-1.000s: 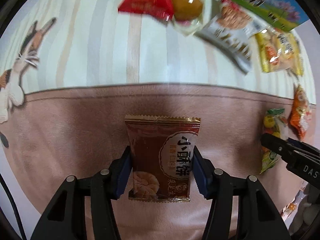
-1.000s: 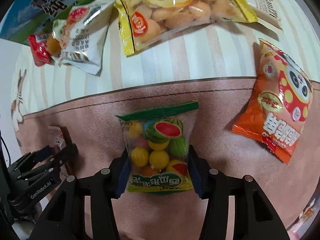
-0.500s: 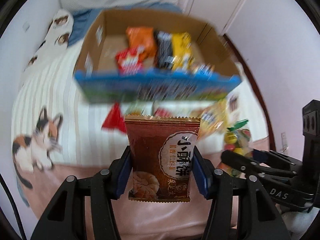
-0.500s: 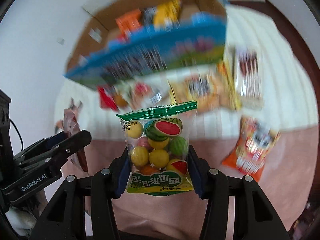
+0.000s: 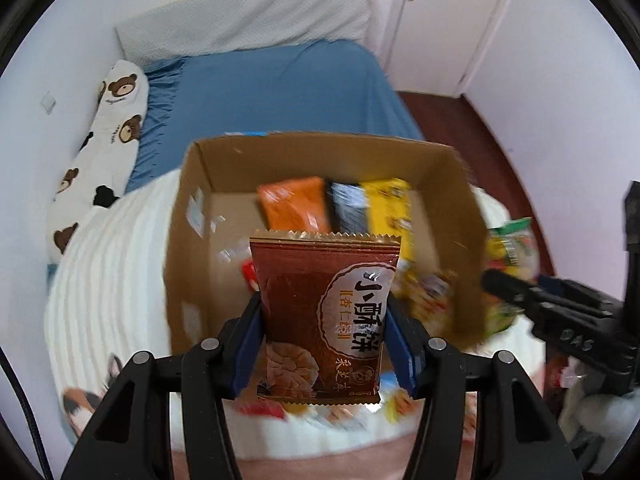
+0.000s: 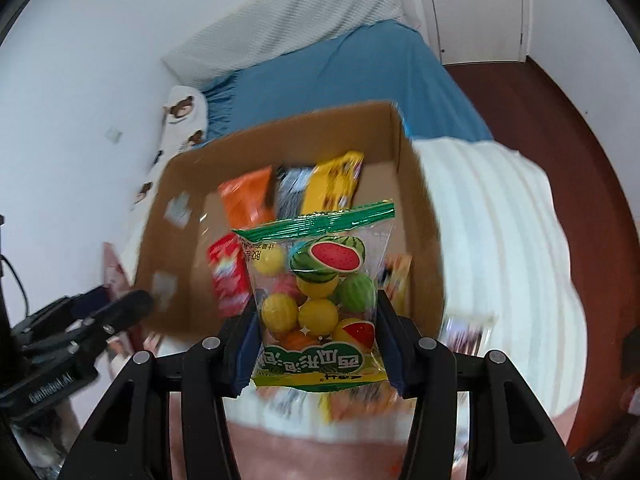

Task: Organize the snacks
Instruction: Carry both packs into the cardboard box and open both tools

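My left gripper point(image 5: 324, 344) is shut on a brown biscuit packet point(image 5: 324, 316), held upright above the near edge of an open cardboard box point(image 5: 192, 184). My right gripper point(image 6: 318, 344) is shut on a clear bag of fruit-shaped gum balls point(image 6: 318, 300), also held over the near part of the cardboard box point(image 6: 400, 152). The box holds an orange packet point(image 5: 296, 204), a dark packet and a yellow packet point(image 5: 386, 208) standing at its far wall, and a red packet point(image 6: 226, 276). The right gripper shows at the right of the left wrist view point(image 5: 516, 284).
The box sits on a white striped blanket point(image 6: 500, 240) on a bed with a blue sheet point(image 5: 272, 92). A bear-print pillow point(image 5: 100, 152) lies at the left. Loose snacks lie blurred below the box. A door point(image 5: 448, 20) and wooden floor are at the right.
Both grippers have risen and come forward with their packets, from over the blanket to over the open box. The box now fills the middle of both views.
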